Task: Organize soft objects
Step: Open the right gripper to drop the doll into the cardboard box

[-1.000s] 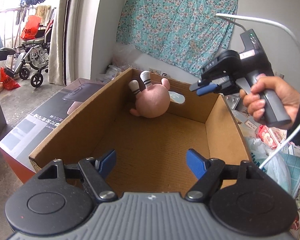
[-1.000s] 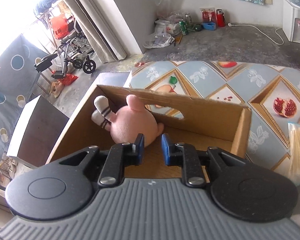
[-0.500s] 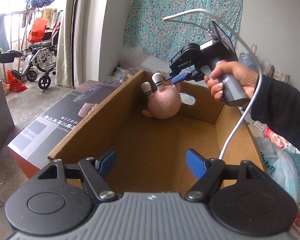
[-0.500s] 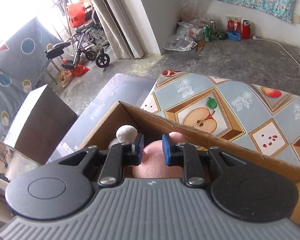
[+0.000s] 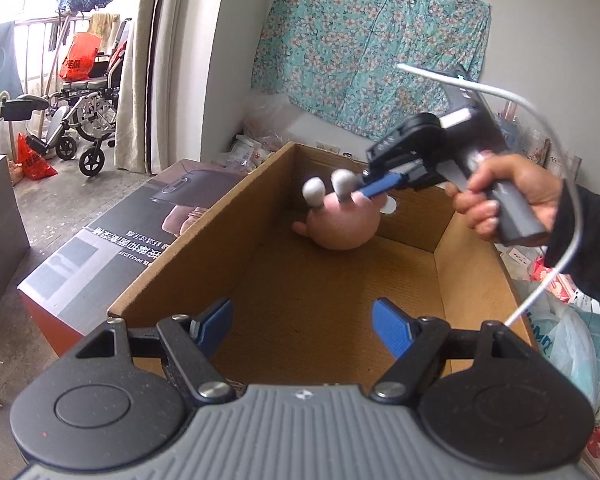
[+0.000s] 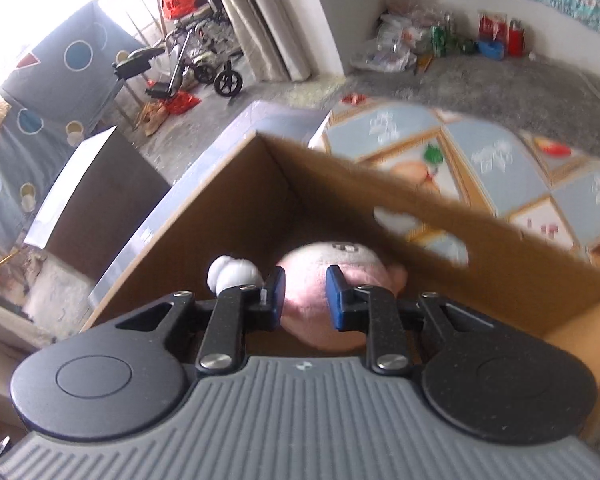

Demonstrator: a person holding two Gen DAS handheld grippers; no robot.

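Pink plush toy [image 5: 346, 226], brown cardboard box [image 5: 204, 248], teal floral cloth [image 5: 364, 40].

Pink round plush toy [image 5: 346, 226] with two white, grey-striped feet [image 5: 314, 192] sticking up, lying on the floor of an open brown cardboard box [image 5: 188, 244], against its far wall below the handle cutout, at twelve o'clock in the left wrist view

**Daylight from the left, blur on the right camera**

Bright daylight floods in past the curtain [image 5: 140, 60], blown out white at top left. The cardboard box [image 6: 500, 248] smears with motion blur in the right wrist view; both views bend strongly at the edges
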